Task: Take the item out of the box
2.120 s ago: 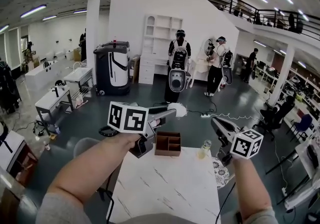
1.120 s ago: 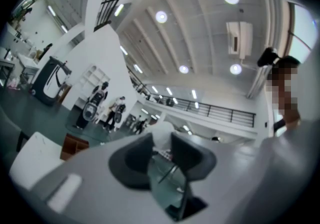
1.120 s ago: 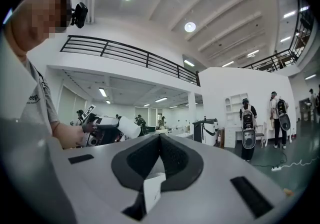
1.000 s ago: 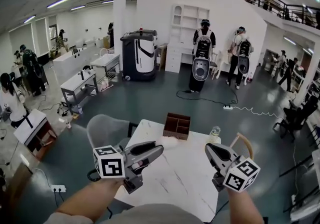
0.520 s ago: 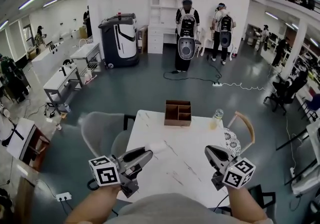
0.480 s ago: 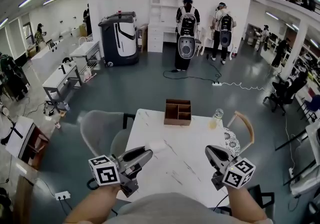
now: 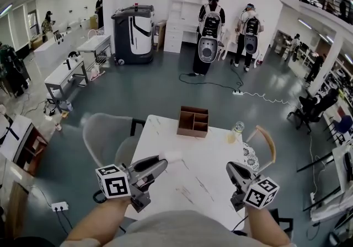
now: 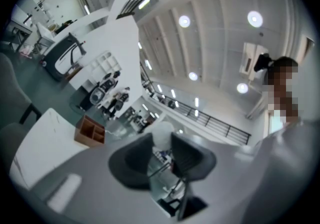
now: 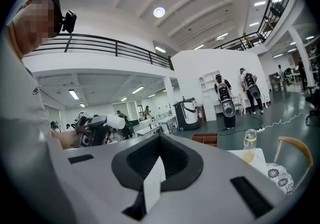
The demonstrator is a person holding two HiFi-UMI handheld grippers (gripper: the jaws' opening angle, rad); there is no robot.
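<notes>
worktop [image 7: 187, 185]: white marble, under my tongs | box [image 7: 193, 121]: brown, divided, at its far edge | left tongs [image 7: 163, 161]: partway apart, clamped on the white item [image 7: 173, 156], outside the box and well apart from it | right tongs [image 7: 231, 167]: clenched, empty
</notes>
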